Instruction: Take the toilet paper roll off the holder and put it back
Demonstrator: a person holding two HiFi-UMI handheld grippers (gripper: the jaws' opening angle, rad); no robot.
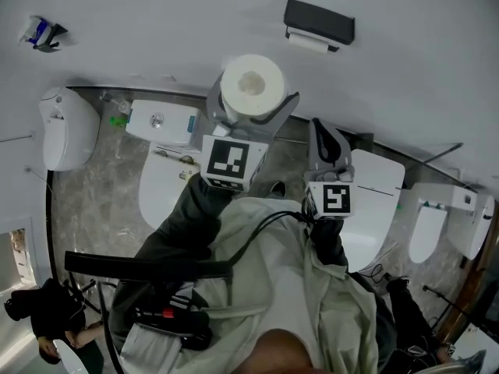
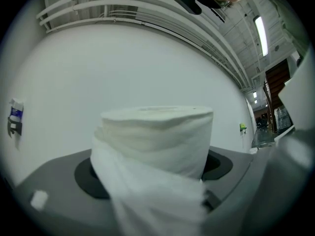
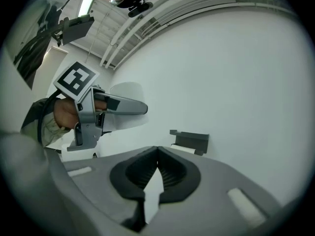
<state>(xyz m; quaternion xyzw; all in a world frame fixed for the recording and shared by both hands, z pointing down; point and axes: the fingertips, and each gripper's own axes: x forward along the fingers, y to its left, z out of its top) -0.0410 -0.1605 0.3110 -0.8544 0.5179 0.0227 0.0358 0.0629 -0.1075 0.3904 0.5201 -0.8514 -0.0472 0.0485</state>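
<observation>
A white toilet paper roll (image 1: 251, 82) stands raised in front of the white wall, its hollow core facing me. My left gripper (image 1: 253, 97) is shut on it, one grey jaw on each side. In the left gripper view the roll (image 2: 157, 134) fills the space between the pads, and a loose sheet hangs down its front. The dark holder (image 1: 319, 22) is fixed to the wall up and to the right, apart from the roll. My right gripper (image 1: 321, 131) is shut and holds nothing; in its own view the pads meet at the tip (image 3: 157, 149), with the holder (image 3: 190, 140) beyond.
Below stand white toilets (image 1: 165, 185) (image 1: 376, 201) on a marbled floor, with more white fixtures at the far left (image 1: 67, 128) and right (image 1: 430, 228). A small blue and white item (image 1: 39, 32) hangs on the wall. Another person (image 1: 48, 318) is at the lower left.
</observation>
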